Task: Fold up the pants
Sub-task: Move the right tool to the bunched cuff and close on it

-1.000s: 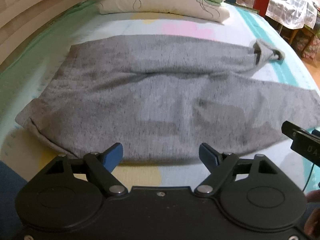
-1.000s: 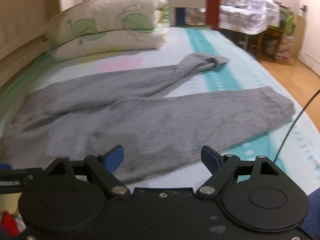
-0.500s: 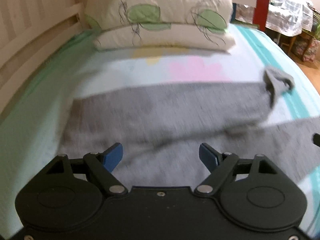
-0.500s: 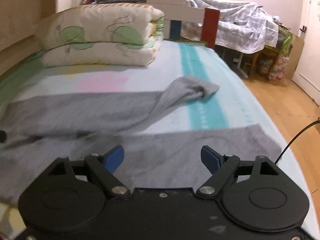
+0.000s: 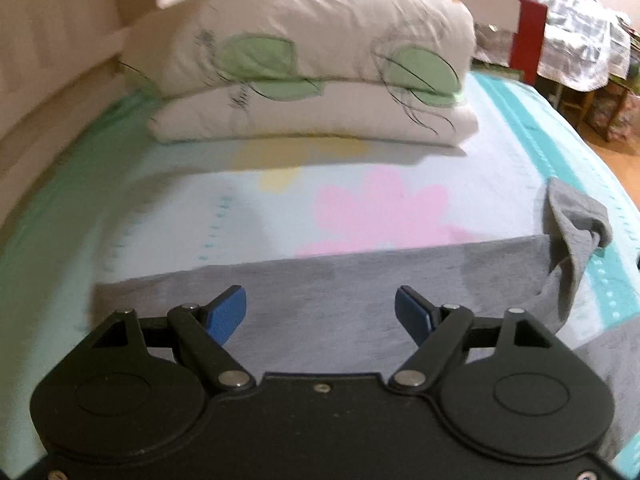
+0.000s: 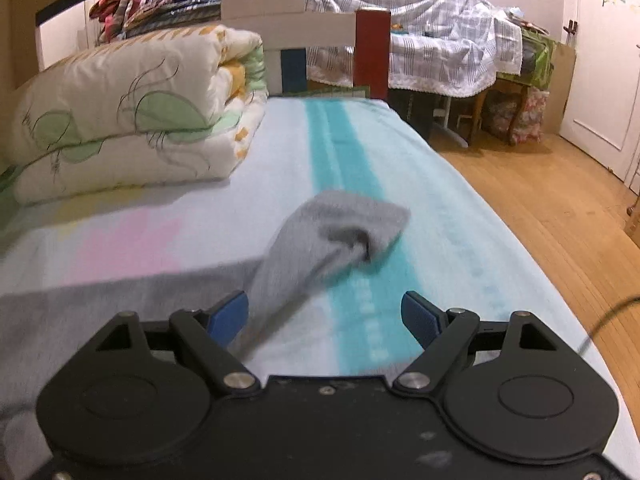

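Note:
Grey sweatpants [image 5: 360, 272] lie flat across the pastel bedsheet [image 5: 200, 200]. The far leg ends in a crumpled, turned-over cuff [image 5: 576, 220] at the right. My left gripper [image 5: 320, 300] hovers over the upper part of the far leg; its jaws are closing a little but stand wide, with nothing between the blue pads [image 5: 228, 312]. My right gripper [image 6: 323, 304] is open above the same leg near the crumpled cuff [image 6: 348, 228], which lies just ahead of its fingertips. The near leg and waist are mostly hidden under the gripper bodies.
A folded white quilt with green leaves [image 5: 312, 76] lies across the far end of the bed. A red bedpost [image 6: 372, 52] and a table under a checked cloth [image 6: 440, 56] stand behind. Wooden floor [image 6: 540, 208] runs along the right, and a black cable [image 6: 600, 320] hangs there.
Both grippers have moved forward across the pants, from the near leg to the far leg. The quilt and the crumpled cuff now look much closer. Both stay open.

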Tool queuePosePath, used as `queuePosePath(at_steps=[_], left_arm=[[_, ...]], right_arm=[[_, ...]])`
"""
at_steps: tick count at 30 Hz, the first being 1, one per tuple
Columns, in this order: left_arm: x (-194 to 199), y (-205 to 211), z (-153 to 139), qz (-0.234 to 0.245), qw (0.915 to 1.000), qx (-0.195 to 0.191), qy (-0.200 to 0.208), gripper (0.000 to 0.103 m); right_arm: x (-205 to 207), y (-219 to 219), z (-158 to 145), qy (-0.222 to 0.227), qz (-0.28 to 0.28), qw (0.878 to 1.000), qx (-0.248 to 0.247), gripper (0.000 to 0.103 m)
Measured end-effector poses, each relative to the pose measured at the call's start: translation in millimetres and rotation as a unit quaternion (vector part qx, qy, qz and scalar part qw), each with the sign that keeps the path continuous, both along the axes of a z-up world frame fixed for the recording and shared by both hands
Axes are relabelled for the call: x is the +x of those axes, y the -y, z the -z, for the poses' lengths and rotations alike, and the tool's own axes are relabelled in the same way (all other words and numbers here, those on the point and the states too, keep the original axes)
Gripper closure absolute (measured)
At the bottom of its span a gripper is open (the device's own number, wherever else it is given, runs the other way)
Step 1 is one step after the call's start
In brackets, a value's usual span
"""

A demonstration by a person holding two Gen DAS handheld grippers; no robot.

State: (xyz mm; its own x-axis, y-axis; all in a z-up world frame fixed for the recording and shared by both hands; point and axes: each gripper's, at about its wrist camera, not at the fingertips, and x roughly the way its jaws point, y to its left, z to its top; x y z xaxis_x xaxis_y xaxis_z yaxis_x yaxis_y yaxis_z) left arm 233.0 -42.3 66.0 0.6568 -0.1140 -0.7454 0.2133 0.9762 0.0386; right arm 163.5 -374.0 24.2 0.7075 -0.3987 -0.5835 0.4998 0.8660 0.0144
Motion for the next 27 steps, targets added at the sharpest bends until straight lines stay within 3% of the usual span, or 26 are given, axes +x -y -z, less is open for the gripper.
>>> queuePosePath(at_steps=[3,7,15,25,27], left_arm=[[14.4,14.4,15.2,0.002,0.9996,-0.016,-0.025,0.022],[15.2,25.4,34.9,-0.005,0.9996,-0.012,-0.023,0.022],[21.0,25.7,64.1,0.001,0.9981,-0.025,-0.056,0.022],[38.1,18.4,77.5,-0.020,0.9965,-0.027,-0.076,0.022],[38.0,16.8,79.0,-0.023,0.9967,-0.021,-0.074,0.022]], right_arm=[[33.1,11.6,-2.2,-0.001,-0.002,1.000,-0.015,0.020],[78.4,25.5,2.0,-0.015,-0.004,1.000,-0.008,0.027],[167.4,48.8,34.1,-0.070,0.029,0.997,-0.003,0.050],[228.3,60.2,81.3,-0.127,0.084,0.988,-0.011,0.051],[232.6,65.4,88.3,-0.140,0.094,0.986,-0.006,0.055]])
